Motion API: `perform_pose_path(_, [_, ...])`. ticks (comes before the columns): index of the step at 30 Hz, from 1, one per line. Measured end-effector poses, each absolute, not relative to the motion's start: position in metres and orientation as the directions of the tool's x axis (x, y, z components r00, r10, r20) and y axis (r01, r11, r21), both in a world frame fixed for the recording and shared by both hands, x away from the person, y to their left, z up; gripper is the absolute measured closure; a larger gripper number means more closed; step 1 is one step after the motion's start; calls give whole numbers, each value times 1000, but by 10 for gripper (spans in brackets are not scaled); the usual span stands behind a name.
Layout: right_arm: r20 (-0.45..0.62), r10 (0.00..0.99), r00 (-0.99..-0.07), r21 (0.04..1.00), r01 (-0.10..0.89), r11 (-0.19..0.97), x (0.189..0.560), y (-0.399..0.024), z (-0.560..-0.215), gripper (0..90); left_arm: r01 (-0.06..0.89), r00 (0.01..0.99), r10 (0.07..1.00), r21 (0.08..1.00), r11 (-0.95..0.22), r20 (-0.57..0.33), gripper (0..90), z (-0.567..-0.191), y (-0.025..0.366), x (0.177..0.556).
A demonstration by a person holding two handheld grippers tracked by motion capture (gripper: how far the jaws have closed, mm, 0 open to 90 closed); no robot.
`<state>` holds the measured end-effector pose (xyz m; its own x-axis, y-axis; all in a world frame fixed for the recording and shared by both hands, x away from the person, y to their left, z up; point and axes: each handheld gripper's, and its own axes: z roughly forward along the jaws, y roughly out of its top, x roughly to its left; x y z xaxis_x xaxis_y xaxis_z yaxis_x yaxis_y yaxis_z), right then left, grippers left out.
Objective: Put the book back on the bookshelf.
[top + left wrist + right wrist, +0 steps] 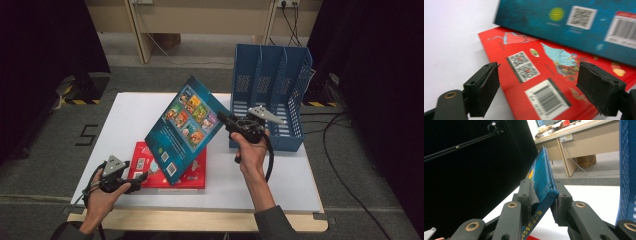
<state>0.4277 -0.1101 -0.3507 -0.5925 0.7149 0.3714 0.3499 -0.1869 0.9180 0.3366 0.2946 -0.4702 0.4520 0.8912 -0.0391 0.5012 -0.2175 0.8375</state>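
Observation:
A blue picture book (187, 129) hangs tilted above the table, its lower corner over the red book. My right gripper (223, 119) is shut on its spine edge; in the right gripper view the blue book (541, 182) sits clamped between the pads, with the right gripper (544, 198) closed around it. A red book (189, 174) lies flat on the white table (130, 117). My left gripper (145, 176) rests open at the red book's left edge. In the left gripper view the left gripper (537, 82) spans the red book (529, 67) without touching it, and the blue book (574, 22) hangs behind.
A blue file holder (270, 95) with three upright slots stands at the table's back right, just behind my right hand. The blue file holder (627, 170) fills the right edge of the right gripper view. A wooden desk (200, 20) and cables lie beyond the table.

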Motion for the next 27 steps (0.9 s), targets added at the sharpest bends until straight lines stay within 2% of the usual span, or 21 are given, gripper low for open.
perform_pose_path(6, [271,724,-634,955,268,-123,423,-112,-316,763,515,407,912,839,-176,-58,173,-469,315,342])
perform_pose_path(10, [226,721,-655,968,232,-92,419,-112,-296,789,519,328,944,842,-147,-38,172,-474,335,352])
perform_pose_path(14, [167,713,-681,982,182,-56,412,-108,-283,805,529,298,954,838,-131,-40,170,-474,348,354])
perform_pose_path(16, [150,711,-687,985,167,-46,407,-105,-281,808,535,249,968,836,-123,-16,170,-479,360,359])
perform_pose_path(22, [102,702,-705,993,118,-25,394,-95,-281,807,593,231,973,796,-125,-19,159,-487,372,366])
perform_pose_path(27, [56,709,-703,996,87,8,387,-88,-282,799,603,228,974,787,-132,-12,153,-491,373,367])
